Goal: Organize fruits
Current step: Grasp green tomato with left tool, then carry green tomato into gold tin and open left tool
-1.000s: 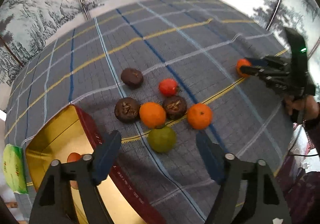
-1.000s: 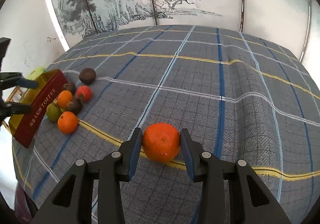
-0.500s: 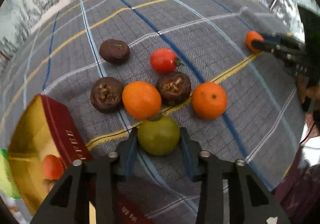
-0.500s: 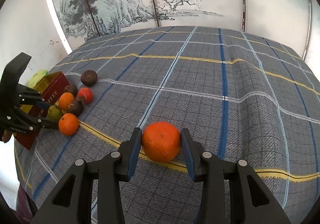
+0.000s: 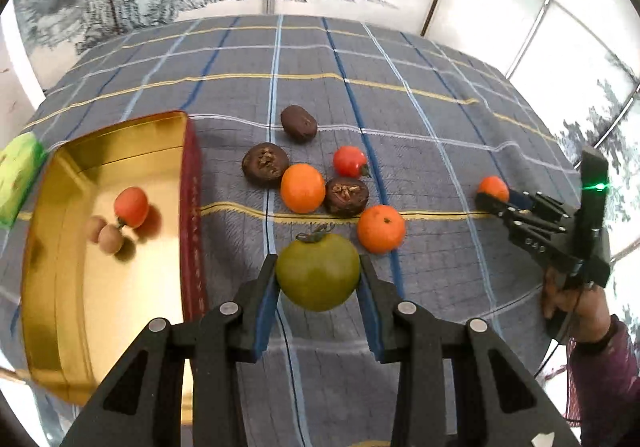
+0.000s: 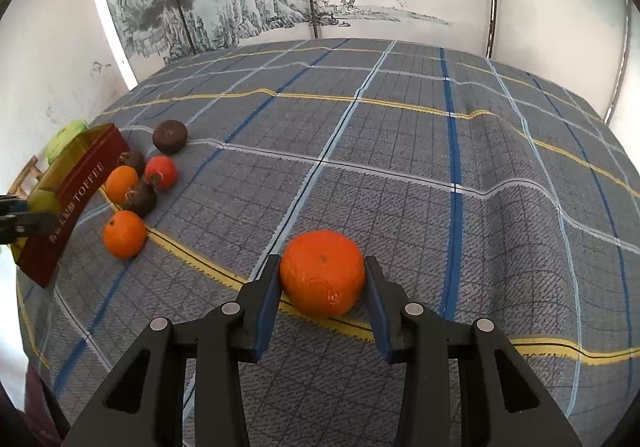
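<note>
Three small fruits lie in the tin [image 5: 120, 151]; my left gripper [image 5: 318, 275] grips a green tomato [image 5: 318, 271], my right gripper [image 6: 322, 279] an orange [image 6: 322, 271] (six wait beside the tin).

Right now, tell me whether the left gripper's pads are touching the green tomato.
Touching. The left wrist view shows the left gripper closed on the green tomato, both blue pads pressed against its sides with no gap visible.

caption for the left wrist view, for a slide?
Left gripper clamps a green tomato beside the gold tin, loose fruit beyond.
</note>
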Action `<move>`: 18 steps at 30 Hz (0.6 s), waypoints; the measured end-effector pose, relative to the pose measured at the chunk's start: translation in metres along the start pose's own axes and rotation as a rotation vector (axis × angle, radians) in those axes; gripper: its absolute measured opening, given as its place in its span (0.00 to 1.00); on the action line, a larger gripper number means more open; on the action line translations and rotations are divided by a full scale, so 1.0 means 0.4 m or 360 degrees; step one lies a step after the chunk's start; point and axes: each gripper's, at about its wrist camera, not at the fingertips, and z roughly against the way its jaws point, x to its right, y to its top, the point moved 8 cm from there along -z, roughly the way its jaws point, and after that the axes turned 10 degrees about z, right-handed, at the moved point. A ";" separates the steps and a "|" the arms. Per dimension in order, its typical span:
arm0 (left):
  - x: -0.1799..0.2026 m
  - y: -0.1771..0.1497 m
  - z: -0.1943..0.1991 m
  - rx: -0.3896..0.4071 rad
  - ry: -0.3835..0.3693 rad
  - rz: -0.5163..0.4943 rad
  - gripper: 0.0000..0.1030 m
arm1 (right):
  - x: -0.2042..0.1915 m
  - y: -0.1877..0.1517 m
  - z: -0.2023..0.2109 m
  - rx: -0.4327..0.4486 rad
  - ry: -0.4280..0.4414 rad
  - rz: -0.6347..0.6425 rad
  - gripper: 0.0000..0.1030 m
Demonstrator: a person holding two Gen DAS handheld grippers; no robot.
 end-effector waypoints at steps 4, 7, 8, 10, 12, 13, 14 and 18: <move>-0.004 -0.008 0.035 0.0038 -0.0007 0.0047 0.33 | 0.000 0.001 0.000 -0.0006 -0.0020 0.0015 0.39; -0.021 -0.014 0.068 0.0083 0.0038 0.0034 0.33 | -0.003 0.000 0.000 -0.0013 -0.0044 0.0034 0.39; -0.028 -0.014 0.080 0.0101 0.0048 0.0033 0.33 | -0.006 0.000 0.000 -0.0016 -0.0052 0.0039 0.39; -0.046 -0.010 0.103 0.0143 0.0080 0.0038 0.33 | -0.007 0.000 -0.001 -0.0020 -0.0063 0.0046 0.39; -0.064 -0.013 0.120 0.0163 0.0099 0.0044 0.33 | -0.008 0.001 -0.002 -0.0022 -0.0072 0.0052 0.39; -0.078 -0.012 0.129 0.0180 0.0126 0.0050 0.33 | -0.009 0.001 -0.002 -0.0023 -0.0075 0.0054 0.39; -0.089 -0.012 0.134 0.0192 0.0146 0.0052 0.33 | -0.009 0.001 -0.002 -0.0024 -0.0077 0.0055 0.39; -0.132 -0.011 0.150 0.0230 0.0212 0.0060 0.33 | -0.012 0.000 -0.004 -0.0030 -0.0089 0.0062 0.39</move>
